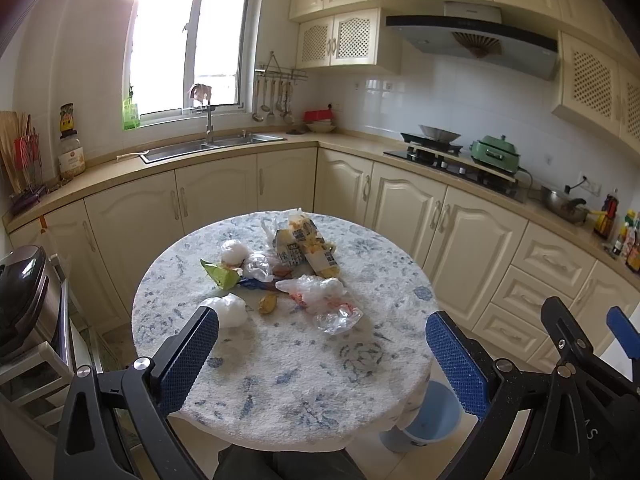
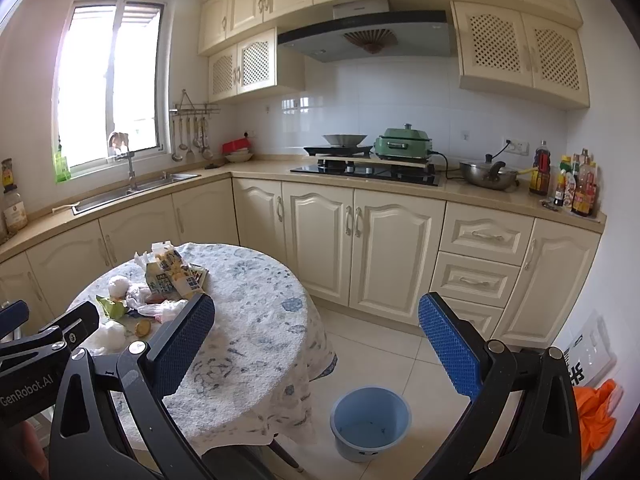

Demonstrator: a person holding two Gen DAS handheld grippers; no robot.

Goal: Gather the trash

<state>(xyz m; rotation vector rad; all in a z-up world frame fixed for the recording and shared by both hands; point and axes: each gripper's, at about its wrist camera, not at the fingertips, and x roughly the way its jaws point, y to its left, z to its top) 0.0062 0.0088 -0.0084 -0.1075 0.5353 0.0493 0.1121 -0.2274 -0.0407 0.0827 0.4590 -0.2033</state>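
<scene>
Trash pile (image 1: 284, 272) sits at the middle of the round table (image 1: 360, 384), spreading toward its far edge: two crushed cartons (image 1: 308, 246), a green wrapper (image 1: 220, 274), clear plastic bags (image 1: 328, 300), white tissue wads (image 1: 228, 308), a brownish food scrap (image 1: 267, 303). All of it looks light and soft. The bags are slippery and crumple, so best pinched at a bunched fold. The cartons are stiffer; take one across its narrow side. The tissue squashes, so grip it mid-wad.

Left gripper (image 1: 320, 360) is released, jaws spread wide, above the table's near edge, pile just ahead, nearest wad by its left finger. Right gripper (image 2: 316, 344) is also spread, nothing held, off the table's right edge, pile to its left. Blue bin (image 2: 370, 416) stands on the floor beside the table, looks nearly empty. Nothing collected yet, judging from that.
</scene>
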